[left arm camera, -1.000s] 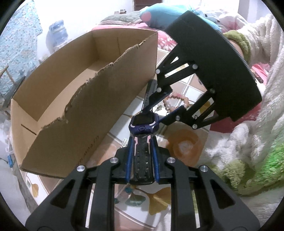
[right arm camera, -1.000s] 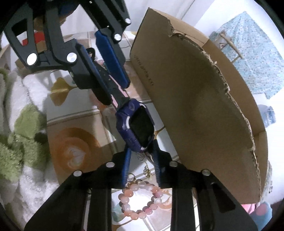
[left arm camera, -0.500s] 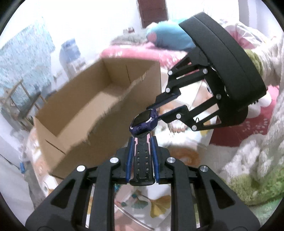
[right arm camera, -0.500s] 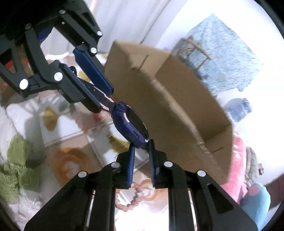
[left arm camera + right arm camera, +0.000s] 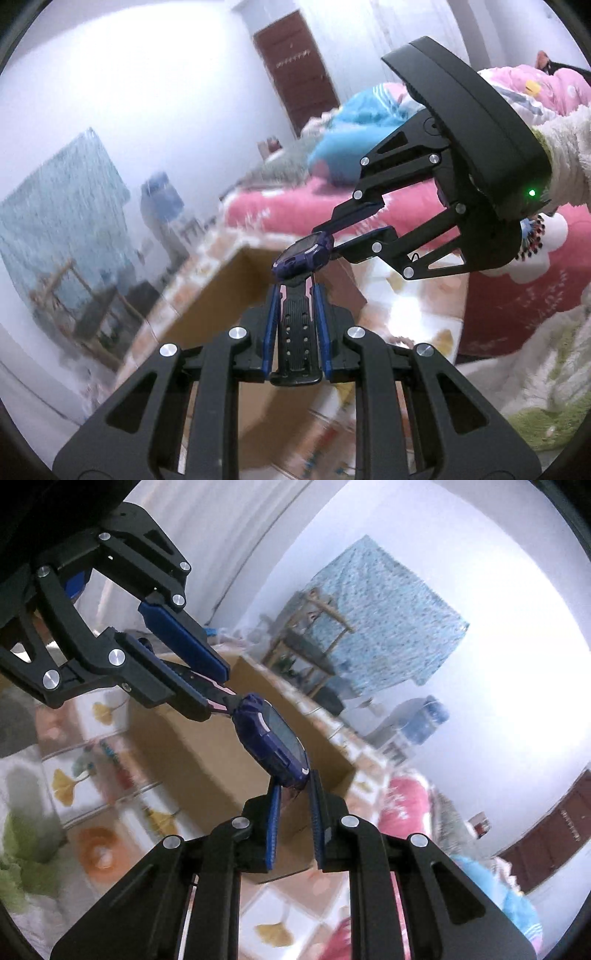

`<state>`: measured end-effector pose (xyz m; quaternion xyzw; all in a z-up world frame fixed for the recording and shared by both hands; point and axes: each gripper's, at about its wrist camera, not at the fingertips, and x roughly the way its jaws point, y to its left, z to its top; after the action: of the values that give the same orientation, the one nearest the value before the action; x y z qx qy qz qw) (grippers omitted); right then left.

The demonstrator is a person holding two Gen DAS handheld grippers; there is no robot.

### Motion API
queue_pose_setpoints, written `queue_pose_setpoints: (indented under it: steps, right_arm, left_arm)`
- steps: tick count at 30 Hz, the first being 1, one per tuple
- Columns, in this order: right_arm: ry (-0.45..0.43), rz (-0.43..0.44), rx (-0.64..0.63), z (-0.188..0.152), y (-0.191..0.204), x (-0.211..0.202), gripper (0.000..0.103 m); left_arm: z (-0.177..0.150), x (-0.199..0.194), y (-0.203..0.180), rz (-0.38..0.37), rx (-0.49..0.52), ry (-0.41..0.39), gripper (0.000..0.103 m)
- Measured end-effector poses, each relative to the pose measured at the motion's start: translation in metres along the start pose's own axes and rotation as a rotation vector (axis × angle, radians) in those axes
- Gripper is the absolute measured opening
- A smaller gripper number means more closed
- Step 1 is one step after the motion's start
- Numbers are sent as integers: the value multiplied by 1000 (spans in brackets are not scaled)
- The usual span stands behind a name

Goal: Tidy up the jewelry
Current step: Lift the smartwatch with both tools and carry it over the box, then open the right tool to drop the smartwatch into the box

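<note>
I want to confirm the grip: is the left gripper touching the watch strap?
Touching. The left wrist view shows the left gripper with jaws closed on the black strap of the purple watch.

Bright, washed-out walls; background motion-blurred; fisheye-warped edges.

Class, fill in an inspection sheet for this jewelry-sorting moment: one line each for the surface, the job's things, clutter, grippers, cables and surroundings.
Surface: patterned floor covering with ginkgo-leaf prints, blurred.
Job's things: purple smartwatch held in the air over the open cardboard box; its black strap runs back between the left fingers.
Clutter: nothing seen clearly; the floor is too blurred to tell.
Grippers: left gripper shut on the strap; right gripper closed on the watch's other end.
Cables: nothing seen.
Surroundings: pink bedding, blue cloth on the wall, brown door, water bottle.
</note>
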<state>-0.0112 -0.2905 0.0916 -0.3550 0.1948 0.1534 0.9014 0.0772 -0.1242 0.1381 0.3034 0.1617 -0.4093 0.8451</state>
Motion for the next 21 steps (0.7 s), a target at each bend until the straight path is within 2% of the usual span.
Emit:
queue_pose_setpoints:
  steps: [4, 6, 10, 15, 16, 18, 21]
  right_arm:
    - [8, -1, -43, 21, -17, 18, 15]
    - [23, 28, -61, 32, -24, 38, 15]
    - [87, 155, -64, 50, -28, 92, 15]
    - [196, 306, -69, 58, -16, 168, 15]
    - [222, 331, -84, 59, -10, 187, 15]
    - [264, 376, -108, 59, 2, 215, 15]
    - [335, 442, -142, 58, 18, 248, 7]
  left_arm:
    - [8, 17, 25, 28, 20, 11, 19]
    - [5, 23, 36, 41, 23, 29, 18]
    - [-13, 54, 67, 57, 0, 127, 18]
    - [-48, 103, 102, 42, -39, 267, 18]
    - [-54, 112, 106, 46, -41, 288, 11]
    - [-65, 127, 115, 43, -57, 344, 10]
    - [-78, 139, 126, 41, -95, 399, 11]
